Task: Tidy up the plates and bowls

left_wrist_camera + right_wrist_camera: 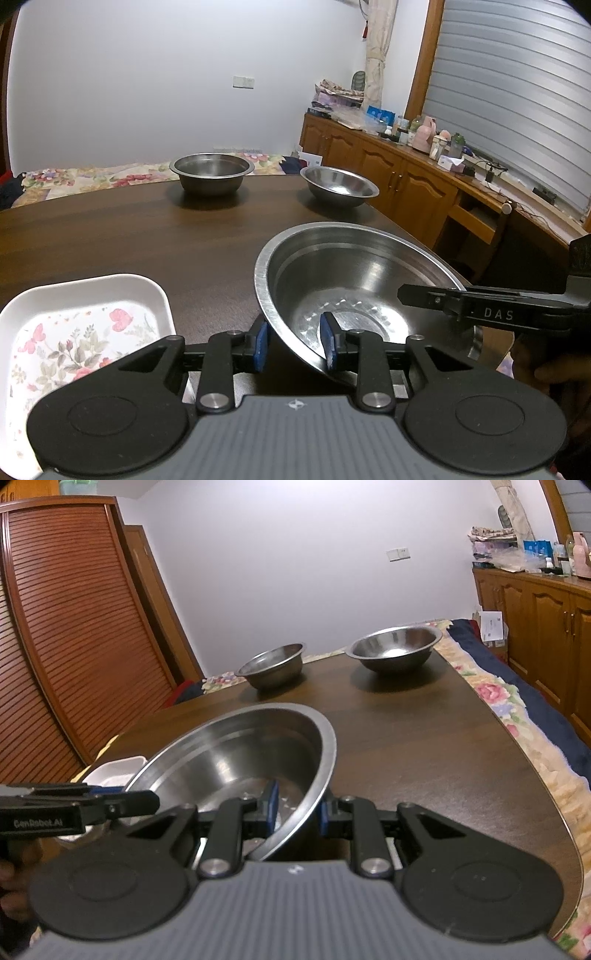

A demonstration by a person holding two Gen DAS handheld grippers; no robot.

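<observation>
**Two grippers straddling the rim of one steel bowl**

Here, on the left of the left wrist view, a white floral tray [85, 325] is sitting on the dark wooden table [147, 229], near its front edge. Just to its right, the left gripper [295, 343] is reaching in over the near rim of the large steel bowl [354, 280]. One blue pad [261, 345] is lying outside the wall, the other inside the basin; the wall is passing between them. Whether the pads are actually pressing the metal cannot be told, since a gap is showing beside the outer pad. The bowl is tipping, with its near-left edge raised and its open mouth facing the camera.

Further back, two smaller steel bowls are standing upright on the far part of the table: a straight-sided bowl [212, 173] to the left, and a flared bowl [340, 186] to its right, close to the table's far right edge. They are apart from each other.

Rightmost, the right gripper [297, 812] is straddling the opposite side of the same large bowl, one finger in the basin and one outside. Here too a firm clamp cannot be confirmed. A wooden sideboard [402, 177] is running along the wall at the right.
</observation>
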